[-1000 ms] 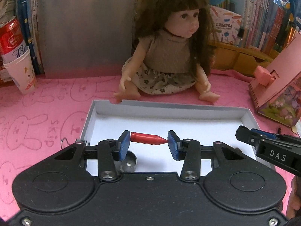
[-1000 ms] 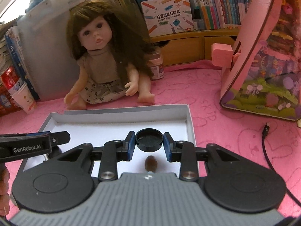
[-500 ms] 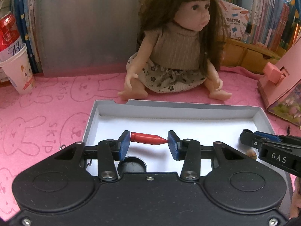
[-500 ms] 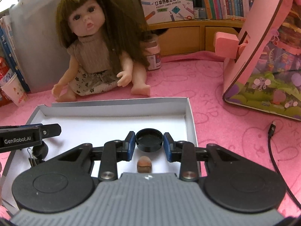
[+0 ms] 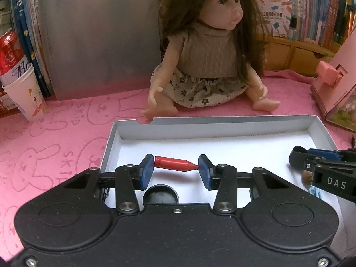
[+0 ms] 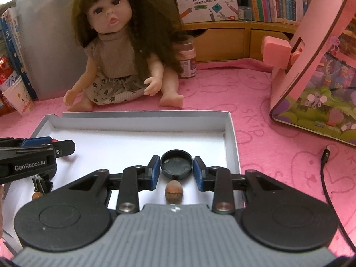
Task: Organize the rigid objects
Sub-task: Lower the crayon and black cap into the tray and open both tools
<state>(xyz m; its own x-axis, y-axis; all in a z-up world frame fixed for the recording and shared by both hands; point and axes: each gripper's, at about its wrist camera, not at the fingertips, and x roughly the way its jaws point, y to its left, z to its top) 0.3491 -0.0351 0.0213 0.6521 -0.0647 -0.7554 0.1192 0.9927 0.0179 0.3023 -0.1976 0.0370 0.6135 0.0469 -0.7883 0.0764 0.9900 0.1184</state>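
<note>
A white tray (image 5: 222, 122) lies on the pink cloth. Over its left part my left gripper (image 5: 175, 166) is shut on a red bullet-shaped piece (image 5: 173, 162), held end to end between the blue pads. A black round lid (image 5: 160, 194) lies in the tray under it. Over the tray's right part the jaws of my right gripper (image 6: 176, 166) are opening, with a black round cap (image 6: 176, 164) between them and a thin gap on each side. A brown nut (image 6: 174, 192) lies just below it. The left gripper (image 6: 64, 148) shows at that view's left edge.
A doll (image 5: 207, 62) sits right behind the tray. A paper cup (image 5: 26, 95) stands at the far left, a pink toy house (image 6: 311, 71) at the right, and a black cable (image 6: 326, 155) lies on the cloth. A binder clip (image 6: 40, 184) lies in the tray's left corner.
The right pads have eased off the black cap, which they gripped before. Both grippers have tilted slightly. The red piece stays clamped in the left gripper.
</note>
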